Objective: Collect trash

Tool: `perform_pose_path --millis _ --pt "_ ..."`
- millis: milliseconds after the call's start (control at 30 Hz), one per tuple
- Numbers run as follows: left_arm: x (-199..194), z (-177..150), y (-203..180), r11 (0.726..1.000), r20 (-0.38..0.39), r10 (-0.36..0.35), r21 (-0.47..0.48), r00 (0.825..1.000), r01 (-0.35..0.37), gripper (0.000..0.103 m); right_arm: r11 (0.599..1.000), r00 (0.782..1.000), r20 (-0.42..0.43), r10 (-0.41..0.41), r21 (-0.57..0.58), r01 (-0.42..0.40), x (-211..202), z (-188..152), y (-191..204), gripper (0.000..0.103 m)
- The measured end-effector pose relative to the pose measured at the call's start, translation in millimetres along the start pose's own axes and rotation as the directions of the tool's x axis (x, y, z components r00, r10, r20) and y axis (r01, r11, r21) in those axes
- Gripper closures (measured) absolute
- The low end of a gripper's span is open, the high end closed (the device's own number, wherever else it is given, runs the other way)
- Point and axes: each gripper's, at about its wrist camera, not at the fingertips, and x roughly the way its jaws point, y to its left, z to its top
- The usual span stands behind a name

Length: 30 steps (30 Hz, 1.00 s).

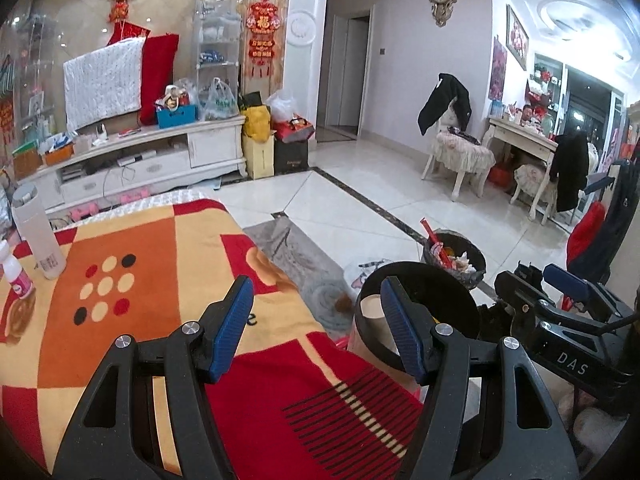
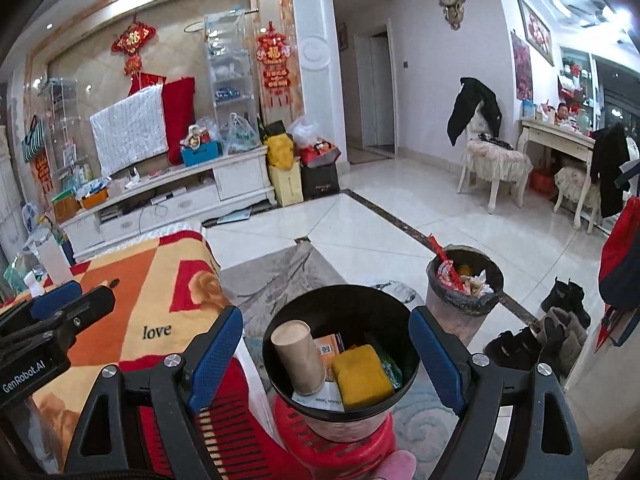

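A: Nearest, what stands before the right tongs (image 2: 326, 354)?

B: The small black round plastic bin (image 2: 340, 344), on a red plastic stool (image 2: 340, 438). It sits between the two blue pads, which stand wide apart and do not touch its rim, so they hold nothing. Inside it, a brown cardboard tube (image 2: 299, 356) leans with its long axis running up and to the left, beside a yellow sponge-like block (image 2: 362, 376).

A: And the left tongs (image 1: 318, 330)?

B: About half open, also empty, over the red and orange patterned blanket on the desk (image 1: 160, 280). From there the bin lies to the right, so the right hand is nearer, I think.

A: Is more trash left on the desk?

B: At its far left stand a tall translucent plastic bottle (image 1: 36, 236) and a small white bottle with a pink label (image 1: 16, 276), both upright. I cannot tell if they are trash.

A: Farther away?

B: A grey full waste basket (image 2: 464, 284) on the floor, to the far right of the bin.
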Motion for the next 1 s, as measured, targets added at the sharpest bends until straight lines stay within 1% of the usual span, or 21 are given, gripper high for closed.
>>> perform_pose_path --millis 200,467,833,1000 --pt "-5 0 -2 1.000 0.026 -0.007 0.005 1.000 0.006 0.038 1.000 1.000 0.024 0.000 0.002 0.000 -9 3 2 0.017" --pt "-5 -1 4 1.000 0.029 -0.011 -0.019 1.000 0.012 0.038 1.000 0.999 0.035 0.000 -0.005 0.000 -14 5 5 0.016" --pt "-1 0 1 1.000 0.022 -0.001 0.008 1.000 0.001 0.038 1.000 0.999 0.034 0.002 0.001 -0.002 -16 6 5 0.015" --pt "-1 0 1 1.000 0.023 -0.003 0.005 1.000 0.003 0.038 1.000 0.999 0.035 0.004 0.002 -0.004 -16 6 4 0.015"
